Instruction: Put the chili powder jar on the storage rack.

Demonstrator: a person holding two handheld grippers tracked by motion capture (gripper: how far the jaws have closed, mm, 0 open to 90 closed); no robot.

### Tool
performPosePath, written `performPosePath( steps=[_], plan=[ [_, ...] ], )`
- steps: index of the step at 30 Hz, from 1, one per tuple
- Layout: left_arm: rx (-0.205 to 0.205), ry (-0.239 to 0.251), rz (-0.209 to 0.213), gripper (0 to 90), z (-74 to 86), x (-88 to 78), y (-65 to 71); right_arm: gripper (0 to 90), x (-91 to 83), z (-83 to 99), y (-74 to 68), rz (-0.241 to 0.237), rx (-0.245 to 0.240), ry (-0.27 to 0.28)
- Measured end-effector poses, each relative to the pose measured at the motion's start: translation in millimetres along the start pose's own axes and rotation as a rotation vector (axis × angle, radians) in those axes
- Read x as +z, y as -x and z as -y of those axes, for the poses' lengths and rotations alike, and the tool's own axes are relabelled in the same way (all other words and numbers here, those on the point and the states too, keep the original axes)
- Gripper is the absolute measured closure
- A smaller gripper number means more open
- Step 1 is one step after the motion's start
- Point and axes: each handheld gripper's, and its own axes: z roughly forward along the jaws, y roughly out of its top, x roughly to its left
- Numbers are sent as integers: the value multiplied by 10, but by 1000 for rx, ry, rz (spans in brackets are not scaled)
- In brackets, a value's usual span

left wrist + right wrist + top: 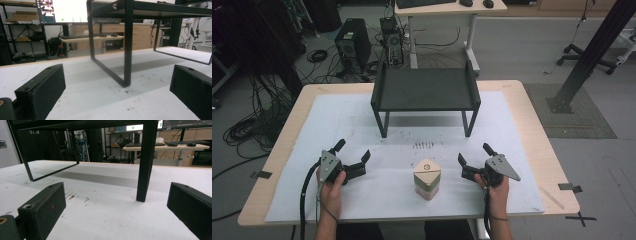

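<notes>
A small tan box (pixel 427 178) with a pinkish lower half stands on the white mat (pixel 362 120), near the front edge between both hands. My left gripper (pixel 352 151) rests to its left, open, with nothing between its jaws. To the box's right my right gripper (pixel 475 154) is open and holds nothing. Both point toward the black metal stand (pixel 426 90) at the middle of the table. In the left gripper view one leg of the stand (pixel 128 47) rises between the pads (pixel 42 86). The right gripper view has a stand leg (pixel 145 162) ahead, right of centre.
The wooden table (pixel 532 130) carries the white mat, marked with dark specks (pixel 428 145) in front of the stand. Beyond the far edge are a desk (pixel 447 10), a computer tower (pixel 352 45) and floor cables. A black post (pixel 592 55) rises at the right.
</notes>
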Motion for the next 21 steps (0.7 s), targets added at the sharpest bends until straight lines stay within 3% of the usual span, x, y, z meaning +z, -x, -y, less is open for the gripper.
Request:
performPosePath(
  steps=[21],
  plan=[
    [1,2,0,3,0,-1,1,18,-128,15,-81,-11,-1,3]
  ],
)
